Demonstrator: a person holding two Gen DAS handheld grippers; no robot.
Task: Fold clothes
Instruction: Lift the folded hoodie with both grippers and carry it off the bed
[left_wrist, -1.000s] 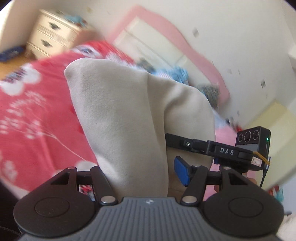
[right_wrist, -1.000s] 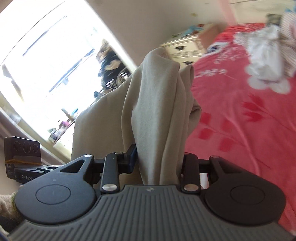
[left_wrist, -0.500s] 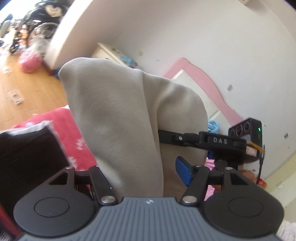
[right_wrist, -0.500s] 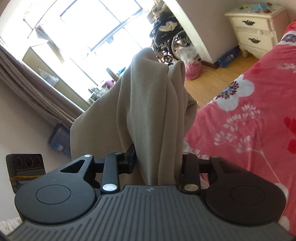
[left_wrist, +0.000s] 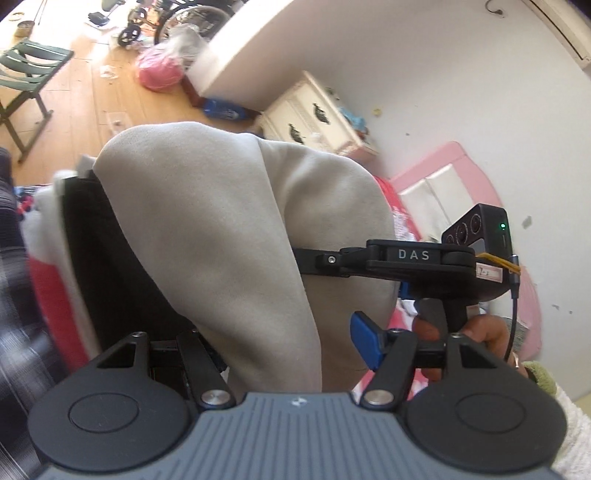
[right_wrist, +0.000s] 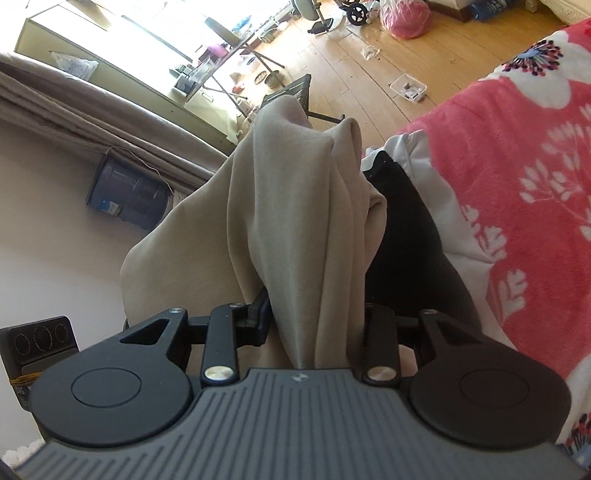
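Between the fingers of the right gripper (right_wrist: 314, 314) a gathered bunch of the beige garment (right_wrist: 295, 206) is pinched, the cloth rising in long soft folds from the jaws to two rounded peaks. The left gripper (left_wrist: 291, 343) has the same beige cloth (left_wrist: 221, 236) draped thick over its left finger; its blue-padded right finger (left_wrist: 364, 343) stands clear of the fabric with a gap showing, and since the left pad is buried under the cloth, I cannot tell whether anything is actually clamped there. The fabric is plain, matte, sweatshirt-like, unmarked, and hangs lifted between the two grippers above the edge of the bed. Beneath it lies a black item with a white border (right_wrist: 402, 221) on the red floral blanket (right_wrist: 517, 177); what that black item is cannot be made out. In the left view the right gripper's body, lettered DAS, shows with the person's hand (left_wrist: 480, 332) on its handle, partly hidden behind the linkage. Beyond are a wooden floor (left_wrist: 92, 92), a cream dresser (left_wrist: 314, 118) and a pink headboard (left_wrist: 443, 177), all softly blurred.
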